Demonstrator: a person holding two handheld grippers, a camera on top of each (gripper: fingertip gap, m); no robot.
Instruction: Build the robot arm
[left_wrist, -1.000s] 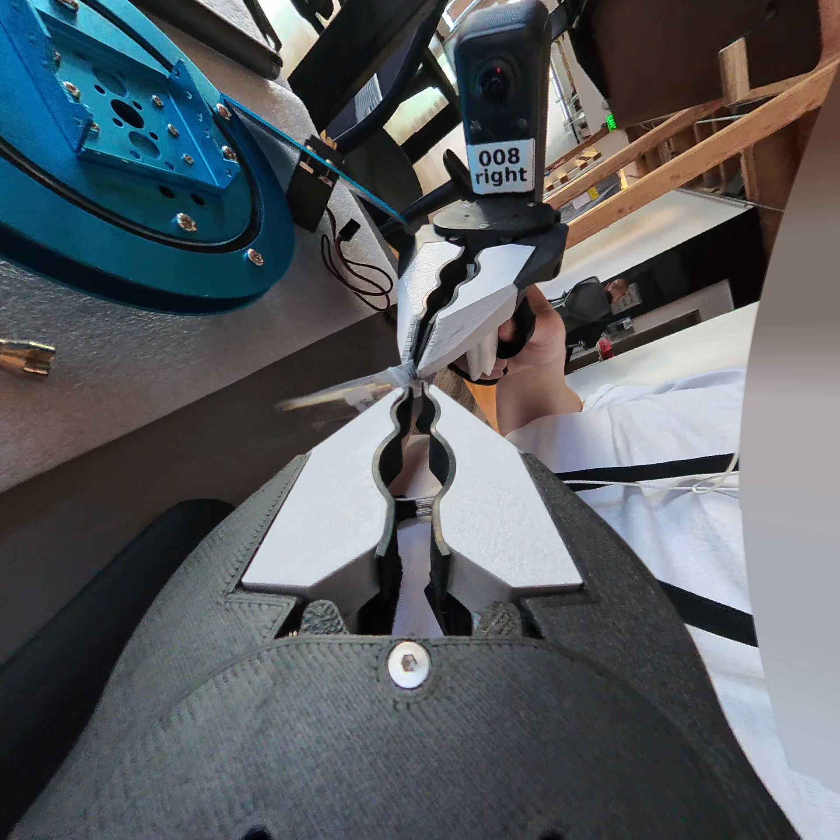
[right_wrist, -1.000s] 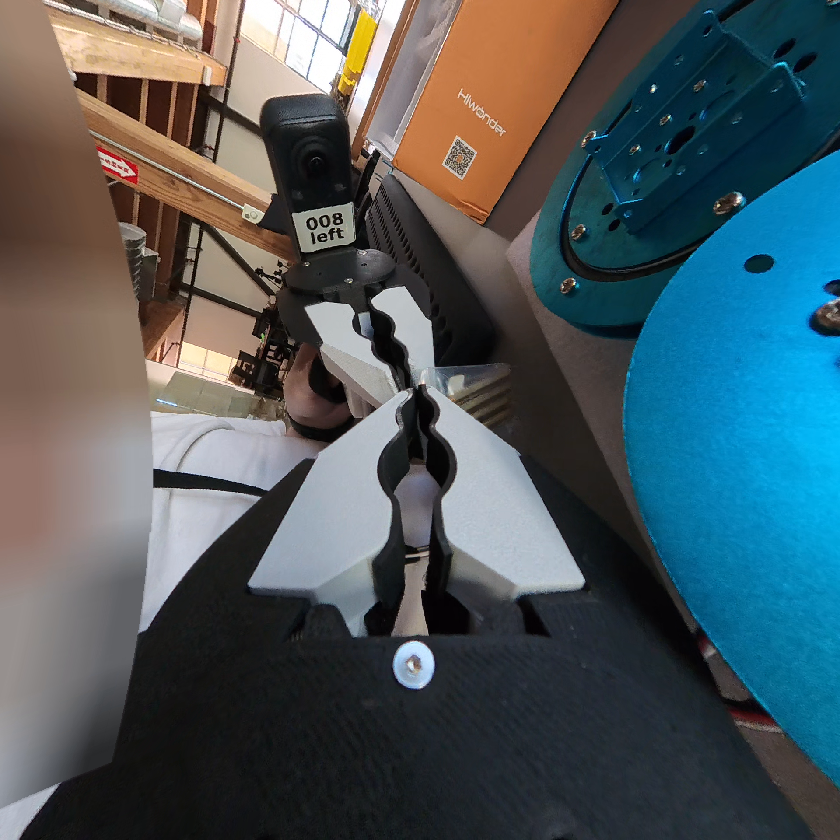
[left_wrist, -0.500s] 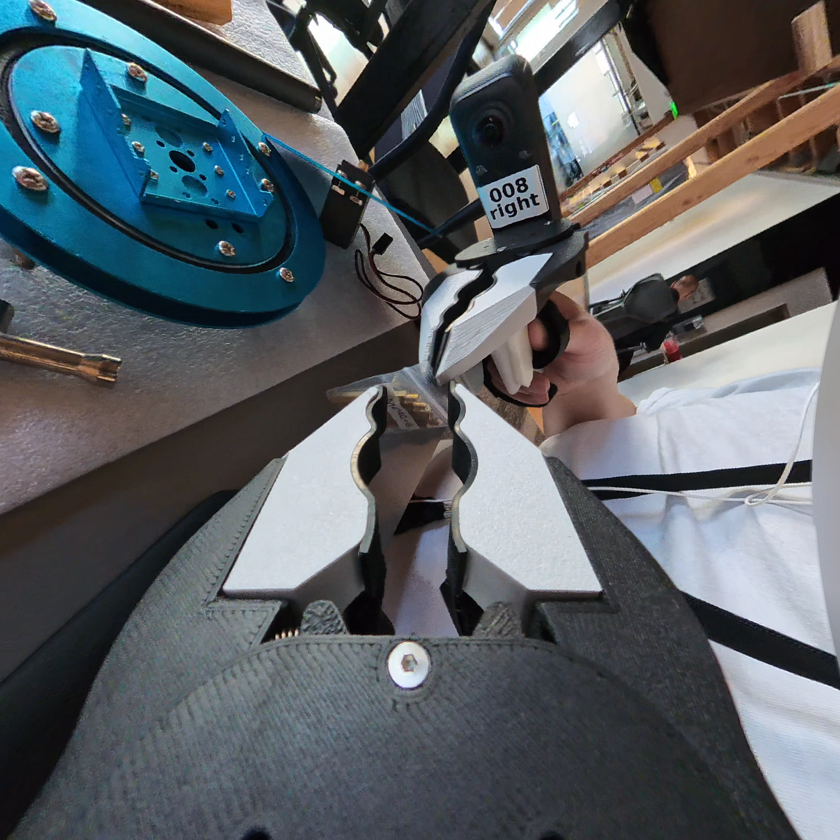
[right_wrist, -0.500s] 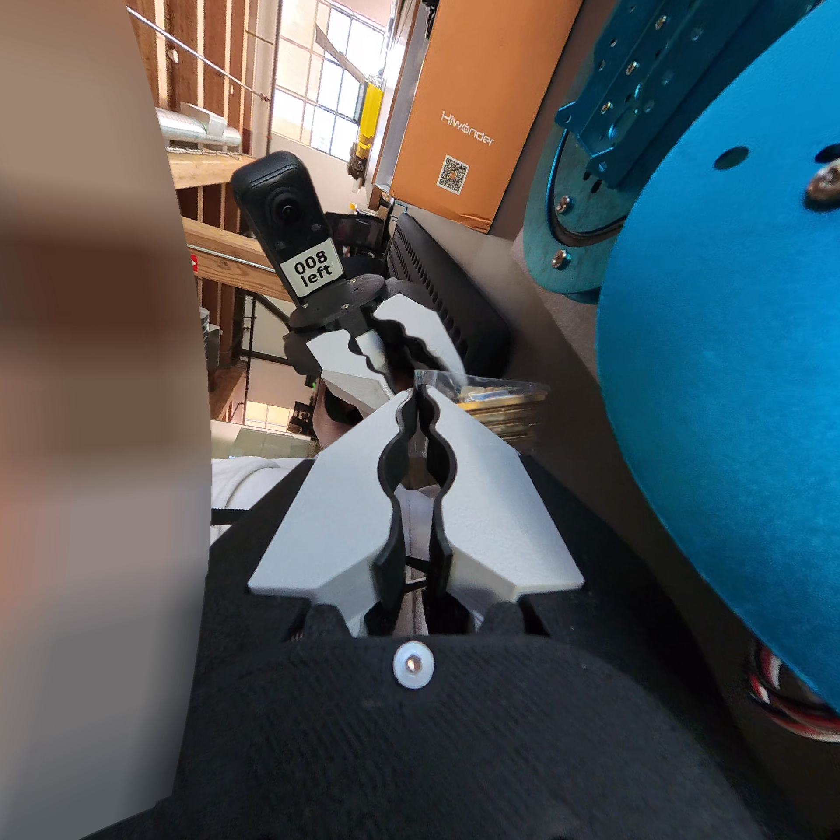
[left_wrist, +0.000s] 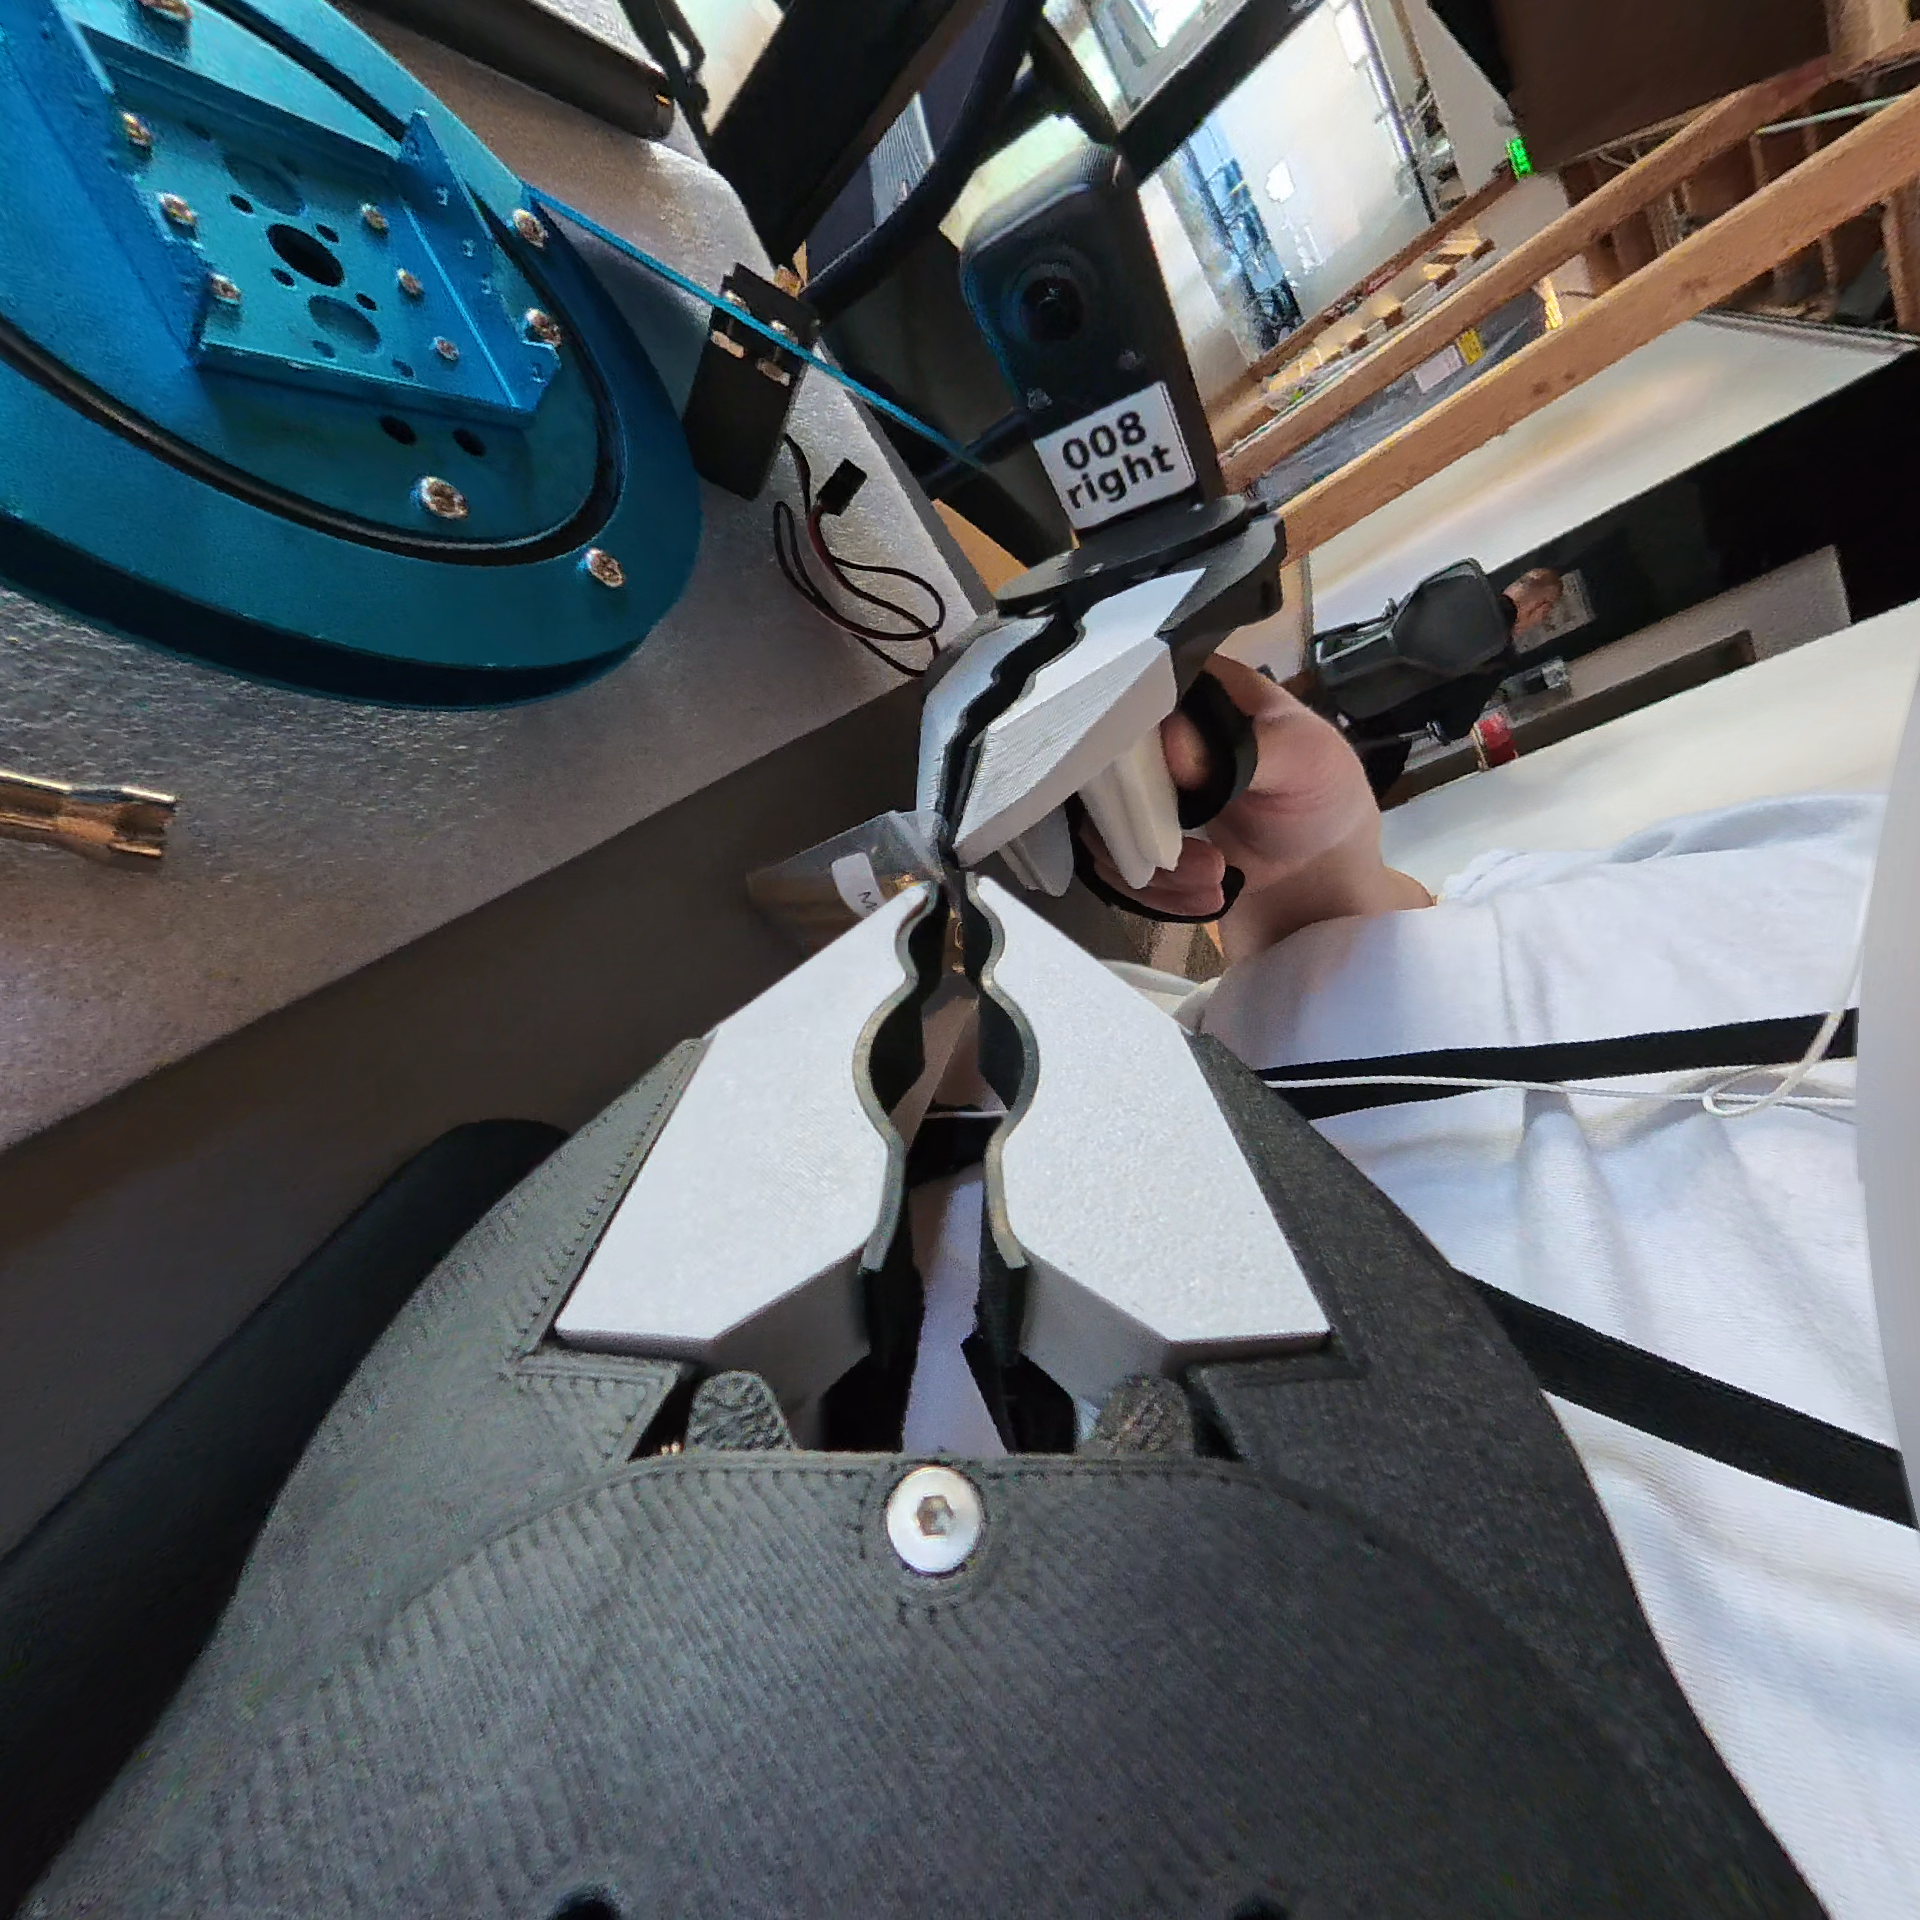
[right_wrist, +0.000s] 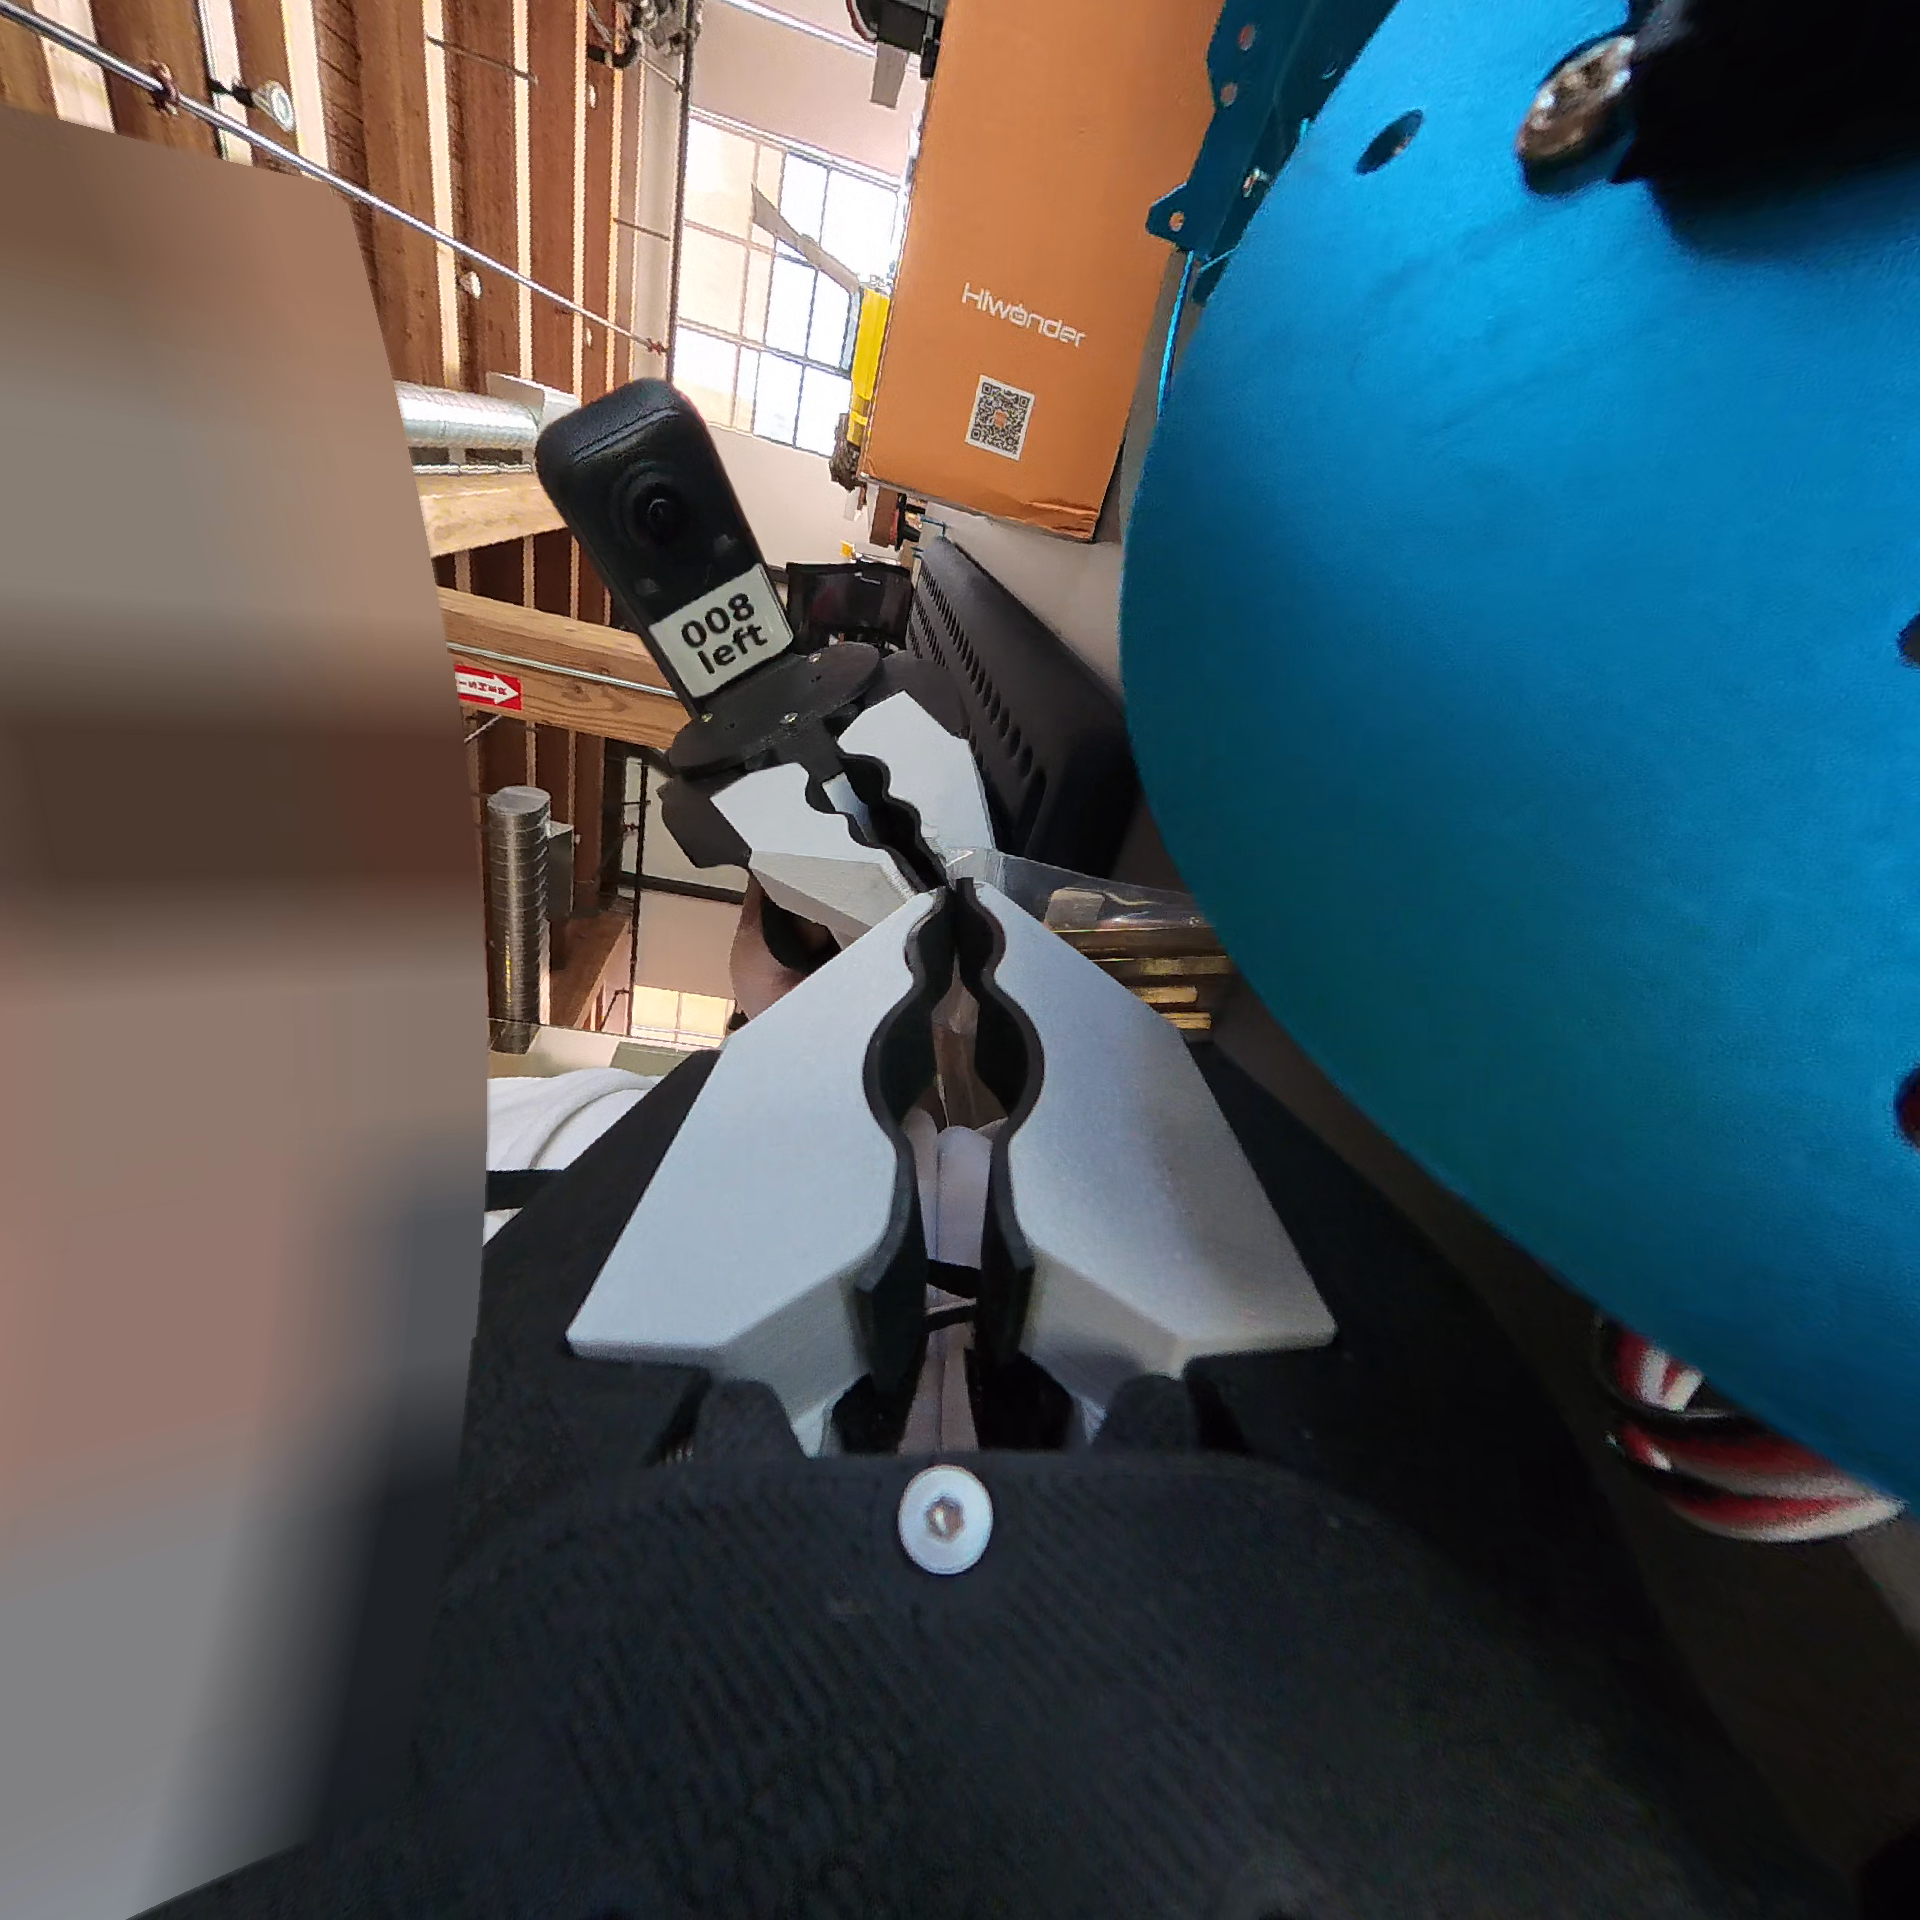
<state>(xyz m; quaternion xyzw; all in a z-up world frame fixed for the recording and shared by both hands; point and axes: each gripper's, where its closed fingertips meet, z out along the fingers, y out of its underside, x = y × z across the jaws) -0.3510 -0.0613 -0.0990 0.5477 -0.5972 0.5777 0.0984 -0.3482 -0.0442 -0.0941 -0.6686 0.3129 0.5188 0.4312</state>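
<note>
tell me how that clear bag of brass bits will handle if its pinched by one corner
The bag is thin clear film, so it will likely sag and fold. The stacked brass parts inside look dense, probably heavy for its size, and may slide. Both the left gripper and right gripper pinch its top edge, which may be slick.

A grey, textured table (left_wrist: 312, 935) carries a round blue metal disc (left_wrist: 343, 582) topped by a bolted blue bracket (left_wrist: 312, 270). Near its left edge lies a brass-coloured metal tool (left_wrist: 83, 821). Right of the disc stands a small black box (left_wrist: 743, 395) with red and black wires (left_wrist: 862, 592).
</note>
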